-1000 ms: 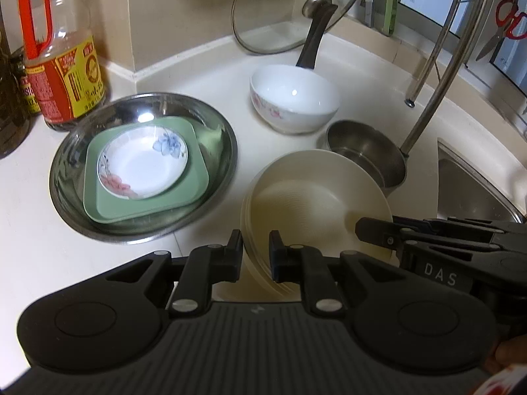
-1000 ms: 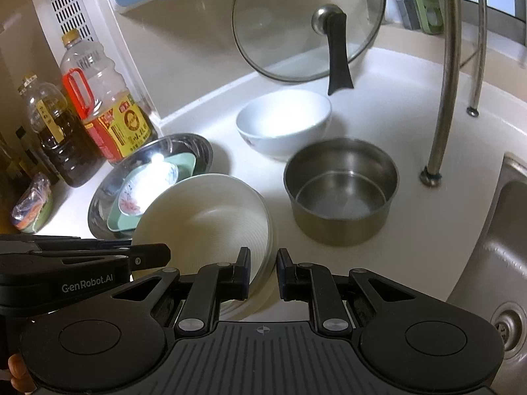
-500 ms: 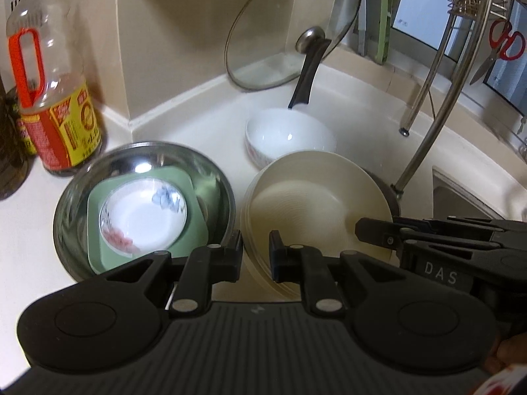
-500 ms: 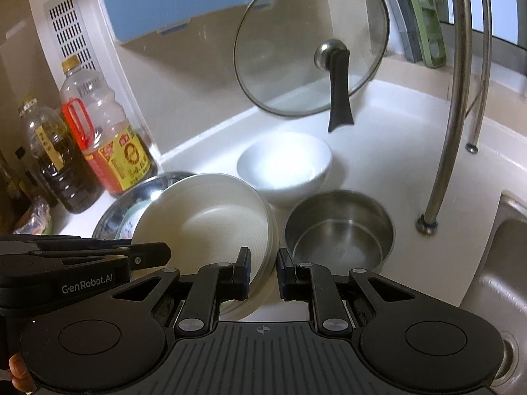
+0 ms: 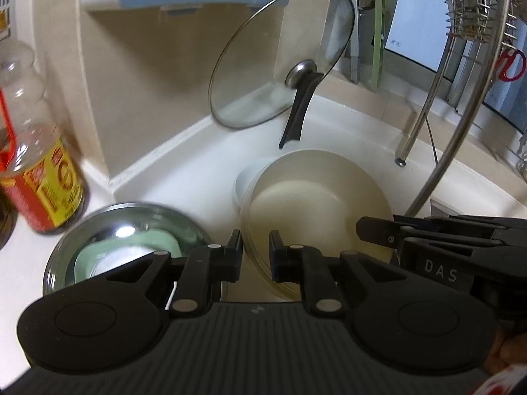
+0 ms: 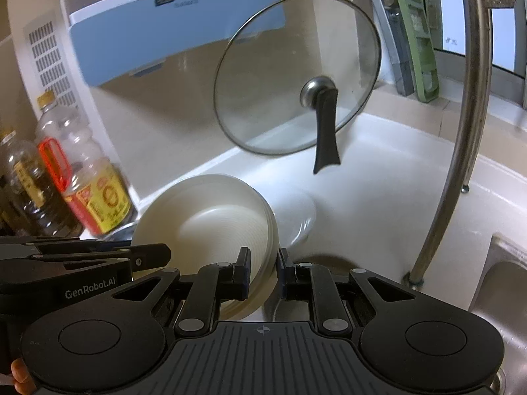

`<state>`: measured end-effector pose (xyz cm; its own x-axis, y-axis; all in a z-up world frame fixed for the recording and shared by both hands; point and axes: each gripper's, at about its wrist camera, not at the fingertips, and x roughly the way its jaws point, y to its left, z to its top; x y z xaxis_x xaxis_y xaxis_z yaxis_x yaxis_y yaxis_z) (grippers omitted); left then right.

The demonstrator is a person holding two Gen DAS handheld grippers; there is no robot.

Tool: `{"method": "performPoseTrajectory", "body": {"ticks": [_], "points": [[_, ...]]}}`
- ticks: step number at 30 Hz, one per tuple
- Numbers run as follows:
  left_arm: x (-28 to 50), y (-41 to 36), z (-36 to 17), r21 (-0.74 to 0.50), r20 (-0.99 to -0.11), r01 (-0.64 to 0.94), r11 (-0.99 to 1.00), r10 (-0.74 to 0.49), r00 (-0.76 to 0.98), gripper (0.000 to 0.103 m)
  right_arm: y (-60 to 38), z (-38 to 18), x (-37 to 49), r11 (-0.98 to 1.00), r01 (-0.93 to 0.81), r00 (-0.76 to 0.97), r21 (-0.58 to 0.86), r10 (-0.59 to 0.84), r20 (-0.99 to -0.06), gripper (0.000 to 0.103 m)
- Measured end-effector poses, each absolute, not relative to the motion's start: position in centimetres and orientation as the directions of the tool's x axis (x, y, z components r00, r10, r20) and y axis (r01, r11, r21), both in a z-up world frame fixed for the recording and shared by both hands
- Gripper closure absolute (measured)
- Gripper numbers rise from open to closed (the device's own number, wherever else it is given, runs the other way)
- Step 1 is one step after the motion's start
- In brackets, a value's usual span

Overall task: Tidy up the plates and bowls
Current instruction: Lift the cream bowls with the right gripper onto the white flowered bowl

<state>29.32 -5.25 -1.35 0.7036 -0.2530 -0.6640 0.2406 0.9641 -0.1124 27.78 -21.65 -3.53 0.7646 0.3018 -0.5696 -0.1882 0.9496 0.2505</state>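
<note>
Cream plates [image 5: 316, 210], stacked, hang mid-frame, my left gripper [image 5: 256, 251] and right gripper [image 6: 262, 271] each clamped on the rim; white bowl [image 6: 296, 210] and steel basin [image 5: 125, 227] remain unsorted.

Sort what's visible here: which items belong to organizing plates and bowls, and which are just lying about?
Job: cream plates stack held by left gripper and right gripper; white bowl; steel basin; green plate.

Lying about: glass lid; oil bottle; faucet.

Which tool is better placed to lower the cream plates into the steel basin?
Left. The left tool grips the cream plates on the side nearer the steel basin; the right tool holds the far edge.
</note>
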Motion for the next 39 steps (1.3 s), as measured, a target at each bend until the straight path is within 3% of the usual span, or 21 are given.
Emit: {"method": "performPoseTrajectory", "body": {"ticks": [20, 39], "points": [[35.6, -6.3, -1.5, -0.111, -0.664, 0.266, 0.957, -0.271, 0.697, 0.089, -22.9, -3.4, 33.5, 0.96, -0.149, 0.776, 0.236, 0.261, -0.575, 0.086], [39.9, -7.1, -3.5, -0.139, -0.726, 0.237, 0.961, -0.262, 0.636, 0.089, -24.1, -5.4, 38.4, 0.95, -0.119, 0.707, 0.29, 0.286, -0.646, 0.086]]}}
